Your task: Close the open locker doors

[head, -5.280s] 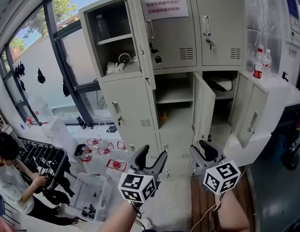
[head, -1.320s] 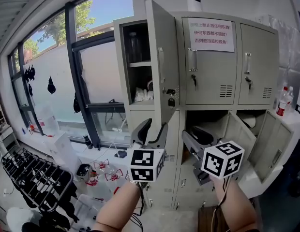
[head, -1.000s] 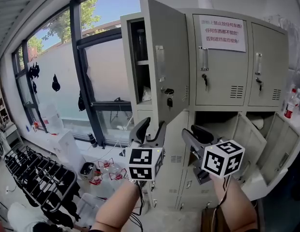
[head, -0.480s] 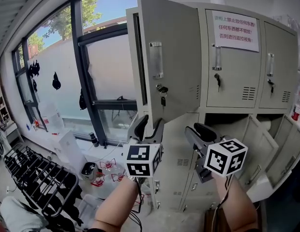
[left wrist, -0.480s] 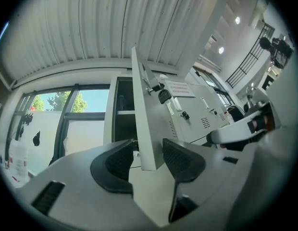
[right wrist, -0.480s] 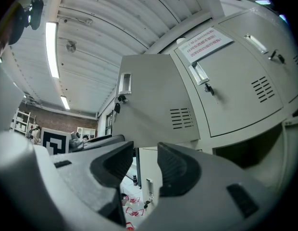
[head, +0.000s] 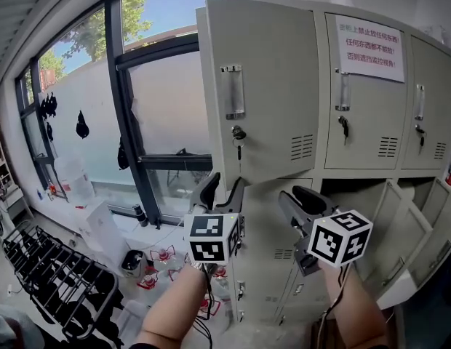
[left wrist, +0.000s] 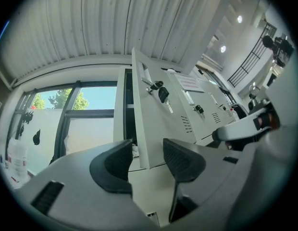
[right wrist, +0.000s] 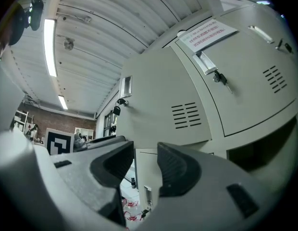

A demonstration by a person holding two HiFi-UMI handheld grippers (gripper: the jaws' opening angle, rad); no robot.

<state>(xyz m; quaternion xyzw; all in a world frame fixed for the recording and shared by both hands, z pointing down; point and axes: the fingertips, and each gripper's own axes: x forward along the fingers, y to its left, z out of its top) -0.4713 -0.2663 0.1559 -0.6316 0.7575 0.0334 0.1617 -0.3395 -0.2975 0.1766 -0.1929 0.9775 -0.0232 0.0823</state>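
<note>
Clearly the step in hand was the first closing: the upper-left door (head: 262, 86) of the locker bank (head: 371, 122) stood swung wide out from its compartment, its pale grey front turned towards the person, and nothing was touching it. It hung at the top left of the bank, above and just beyond the two grippers. On its face ran an upright handle (head: 233, 91). A key (head: 238, 133) hung in the lock below that, with a block of vent slots (head: 302, 147) to the right.

The left gripper (head: 222, 186) was held up below the door's lower edge, jaws apart with nothing between them; its own view showed the door's free edge beyond the gap, not in it. The right gripper (head: 302, 202) hung beside it, likewise parted and empty.

The next move, I judged, called for bringing a gripper against the door's outer face, away from the hinge, and pushing it round until it met the frame.

Further right and lower, two lower doors (head: 389, 220) also stood ajar, so most of the task remained. A printed notice (head: 369, 48) was stuck on a closed upper door. To the left were a large window (head: 87, 100) and, on the floor, a black drying rack (head: 44, 275).
</note>
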